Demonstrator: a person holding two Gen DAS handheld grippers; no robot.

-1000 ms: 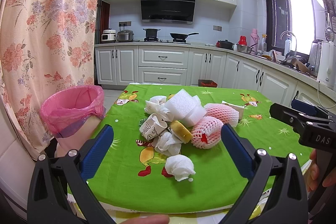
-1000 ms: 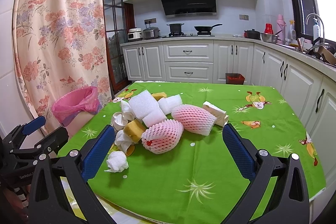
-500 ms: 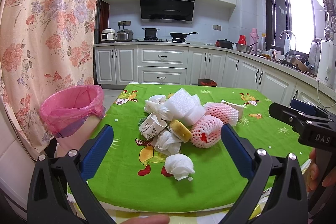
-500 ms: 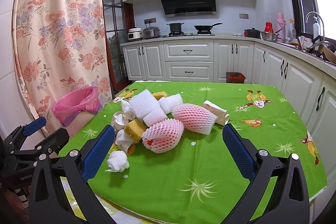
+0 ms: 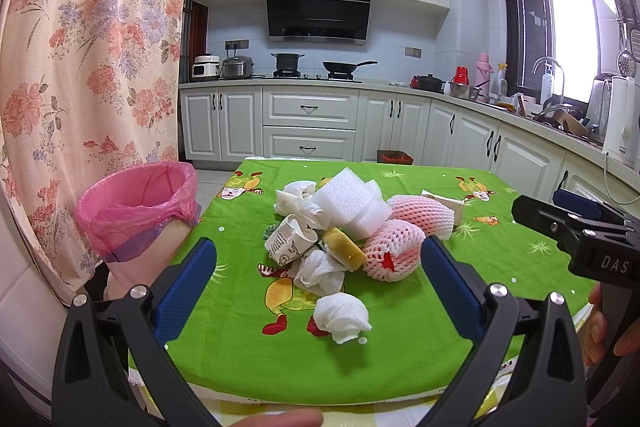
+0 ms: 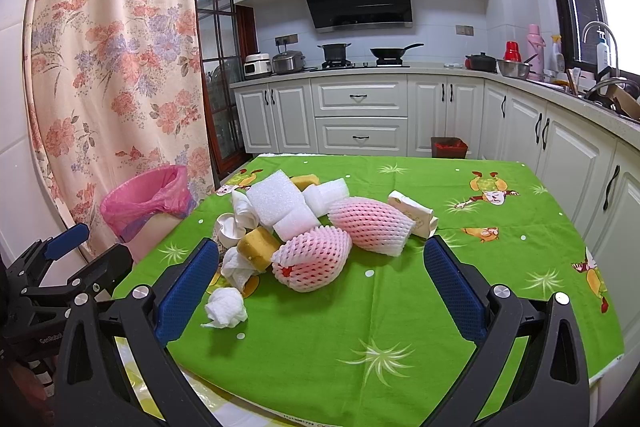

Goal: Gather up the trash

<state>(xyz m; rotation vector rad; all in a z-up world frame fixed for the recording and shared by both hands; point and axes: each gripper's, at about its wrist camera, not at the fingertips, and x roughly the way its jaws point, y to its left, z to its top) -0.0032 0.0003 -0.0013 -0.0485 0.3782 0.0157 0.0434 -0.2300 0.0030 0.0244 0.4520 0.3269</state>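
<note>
Trash, a heap of white crumpled tissues (image 5: 341,311), pink foam fruit nets (image 5: 394,254), white foam blocks (image 5: 350,201) and a printed paper cup (image 5: 289,239), lies untouched mid-surface, unchanged over the last second. Both the left claw (image 5: 316,277) and right claw (image 6: 320,277) hover wide open, empty, short of the pile; collecting hasn't begun. The pink-lined bin (image 5: 138,205) stands beside the green cloth's (image 5: 400,339) left edge, nothing blocking it.

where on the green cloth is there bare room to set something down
Bare tablecloth lies right of the trash pile, from the pink foam nets to the right edge, and along the near edge beyond the crumpled tissue. The far strip is free too. It is crowded left of centre, toward the pink-lined bin.
</note>
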